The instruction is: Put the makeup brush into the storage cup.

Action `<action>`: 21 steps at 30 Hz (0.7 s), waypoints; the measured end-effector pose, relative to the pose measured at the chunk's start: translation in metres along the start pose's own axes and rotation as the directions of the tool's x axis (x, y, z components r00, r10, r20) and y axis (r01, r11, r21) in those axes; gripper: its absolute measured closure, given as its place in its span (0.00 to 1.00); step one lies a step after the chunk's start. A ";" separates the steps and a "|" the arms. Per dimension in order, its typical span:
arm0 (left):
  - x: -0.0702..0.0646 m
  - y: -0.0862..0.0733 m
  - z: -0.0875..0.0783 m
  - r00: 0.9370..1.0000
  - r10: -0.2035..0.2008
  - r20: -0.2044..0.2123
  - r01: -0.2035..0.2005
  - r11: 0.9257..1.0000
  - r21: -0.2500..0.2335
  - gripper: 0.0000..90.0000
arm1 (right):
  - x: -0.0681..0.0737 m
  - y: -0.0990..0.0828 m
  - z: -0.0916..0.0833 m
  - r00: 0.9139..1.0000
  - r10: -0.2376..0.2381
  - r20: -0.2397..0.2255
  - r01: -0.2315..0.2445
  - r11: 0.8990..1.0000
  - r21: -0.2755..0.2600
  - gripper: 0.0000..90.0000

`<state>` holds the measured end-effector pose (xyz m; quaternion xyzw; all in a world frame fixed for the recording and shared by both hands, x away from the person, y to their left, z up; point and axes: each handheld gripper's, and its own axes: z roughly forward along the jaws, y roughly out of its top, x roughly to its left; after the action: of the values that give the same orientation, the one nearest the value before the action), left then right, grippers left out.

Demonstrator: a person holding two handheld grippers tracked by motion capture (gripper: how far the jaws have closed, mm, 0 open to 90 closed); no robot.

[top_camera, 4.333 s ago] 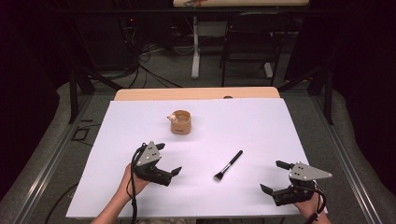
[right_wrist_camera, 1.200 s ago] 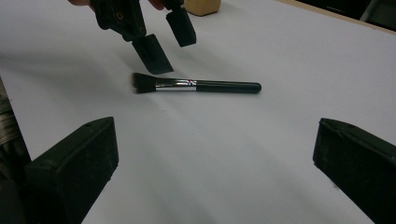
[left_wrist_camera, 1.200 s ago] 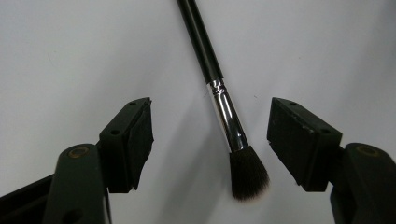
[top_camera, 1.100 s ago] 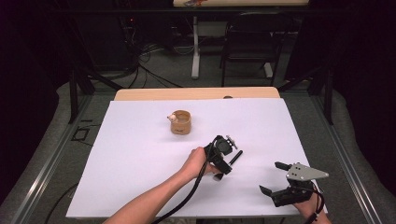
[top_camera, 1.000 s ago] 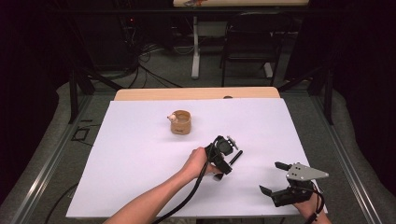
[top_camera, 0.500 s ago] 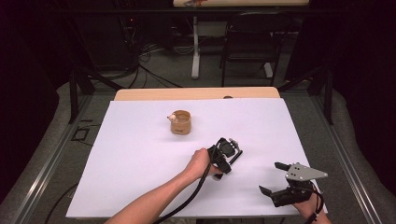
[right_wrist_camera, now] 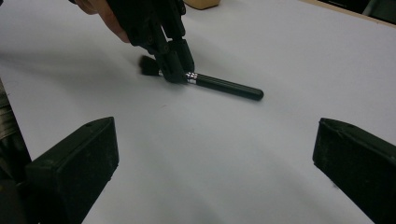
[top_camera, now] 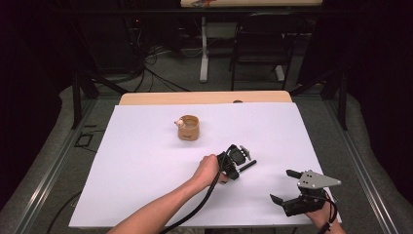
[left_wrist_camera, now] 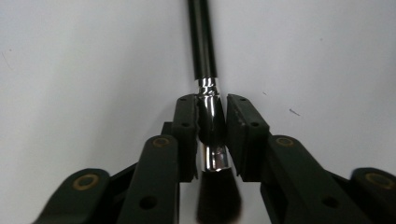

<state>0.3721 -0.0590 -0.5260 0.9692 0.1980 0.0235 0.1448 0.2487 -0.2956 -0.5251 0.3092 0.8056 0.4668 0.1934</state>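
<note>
A black makeup brush point(top_camera: 248, 166) with a silver ferrule lies on the white table cover point(top_camera: 146, 161), right of centre. My left gripper point(top_camera: 234, 168) points down at it. In the left gripper view the left gripper point(left_wrist_camera: 210, 100) has just been closing, and its pads now press on the brush's ferrule point(left_wrist_camera: 212, 126), with the handle running away and the bristles near the camera. The right gripper view shows the brush point(right_wrist_camera: 229, 87) flat on the cover under that left gripper point(right_wrist_camera: 173, 70). My right gripper point(top_camera: 280, 185) rests at the front right, open and with nothing between its jaws point(right_wrist_camera: 212, 140).
A small tan wooden cup point(top_camera: 188, 128) with a pale bit at its rim stands toward the back, left of centre. The wooden table edge point(top_camera: 204, 97) shows behind the cover. A chair point(top_camera: 258, 44) and cables stand on the floor beyond.
The left gripper came from the front left to the brush, and its jaws closed on the ferrule over the last second. The right gripper has not moved.
</note>
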 end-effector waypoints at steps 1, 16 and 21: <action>0.000 0.000 0.000 1.000 0.010 -0.004 -0.010 1.000 -0.003 0.85 | 0.000 0.000 0.000 1.000 0.000 -0.001 0.000 1.000 0.005 0.00; 0.005 -0.011 -0.018 0.996 0.088 0.022 -0.088 0.996 -0.015 0.86 | 0.001 -0.001 0.004 1.000 0.002 -0.016 -0.002 0.999 0.036 0.00; 0.006 -0.020 -0.028 0.992 0.124 0.022 -0.124 0.992 -0.033 0.86 | 0.001 -0.001 0.005 1.000 0.006 -0.026 -0.005 0.999 0.051 0.00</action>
<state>0.3671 -0.0309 -0.5049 0.9774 0.1353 0.0241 0.1609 0.2505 -0.2923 -0.5281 0.3100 0.8189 0.4506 0.1737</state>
